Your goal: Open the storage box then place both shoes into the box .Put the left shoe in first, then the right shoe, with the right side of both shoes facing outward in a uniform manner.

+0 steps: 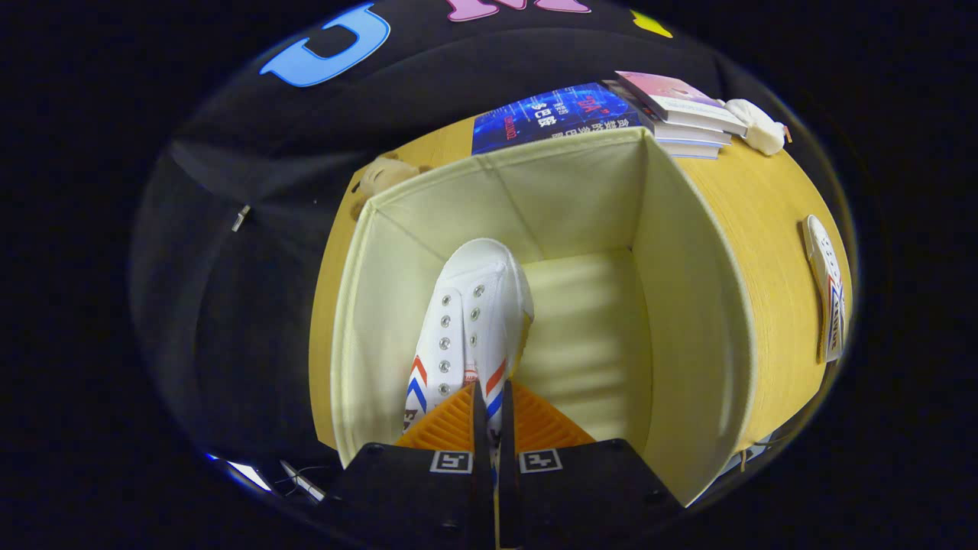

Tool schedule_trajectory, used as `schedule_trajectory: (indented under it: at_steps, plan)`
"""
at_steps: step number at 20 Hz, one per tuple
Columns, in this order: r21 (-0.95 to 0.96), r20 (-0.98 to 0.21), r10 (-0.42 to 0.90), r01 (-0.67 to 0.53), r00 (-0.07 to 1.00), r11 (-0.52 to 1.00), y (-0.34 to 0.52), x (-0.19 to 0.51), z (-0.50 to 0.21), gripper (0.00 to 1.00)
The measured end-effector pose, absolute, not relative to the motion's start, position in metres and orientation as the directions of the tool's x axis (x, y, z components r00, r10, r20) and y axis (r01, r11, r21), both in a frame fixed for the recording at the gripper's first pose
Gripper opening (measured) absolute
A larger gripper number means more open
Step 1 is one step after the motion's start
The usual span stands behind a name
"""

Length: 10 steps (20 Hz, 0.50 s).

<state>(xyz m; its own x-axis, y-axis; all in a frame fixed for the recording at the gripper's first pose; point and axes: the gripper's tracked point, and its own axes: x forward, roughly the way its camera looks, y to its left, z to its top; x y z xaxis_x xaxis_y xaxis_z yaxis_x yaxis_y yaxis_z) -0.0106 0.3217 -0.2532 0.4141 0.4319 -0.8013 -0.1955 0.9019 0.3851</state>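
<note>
The tool is clenched on a white canvas lace-up shoe with red and blue chevron stripes, its two orange ribbed fingers pressed close together on the heel end while the toe points down into the open cream fabric storage box. The shoe hangs inside the box, close to the left-hand wall, and whether its toe already touches the pale floor of the box cannot be told. The second white shoe with the same stripes lies on the yellow wooden desk, well apart, beyond the box's right wall.

This looks like the placing of the first shoe. To do it well, lower it steadily until the sole or side rests on the box floor, keeping it tight to the left wall so that room is left beside it for the other shoe. Check that the striped side turns outward as the task asks before letting go. Release only once the shoe bears on the floor, then lift straight up so the fingers do not drag it or catch the soft wall.
</note>
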Motion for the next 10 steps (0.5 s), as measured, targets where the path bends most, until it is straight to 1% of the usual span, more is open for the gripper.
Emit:
schedule_trajectory:
  at_steps: [1, 2, 5, 6, 8, 10]
  plan:
    - [0.399, -0.803, 0.45, -0.206, 0.391, 0.893, 0.326, -0.014, -0.258, 0.09]
    - [0.427, -0.786, 0.477, -0.214, 0.393, 0.879, 0.332, -0.015, -0.254, 0.21]
    - [0.401, -0.718, 0.492, -0.284, 0.493, 0.871, 0.324, 0.0, -0.221, 0.82]
    - [0.393, -0.699, 0.496, -0.304, 0.515, 0.868, 0.316, -0.002, -0.206, 0.92]
    - [0.385, -0.646, 0.522, -0.353, 0.556, 0.853, 0.301, -0.001, -0.173, 0.99]
    - [0.354, -0.604, 0.521, -0.383, 0.602, 0.853, 0.272, 0.003, -0.146, 0.99]
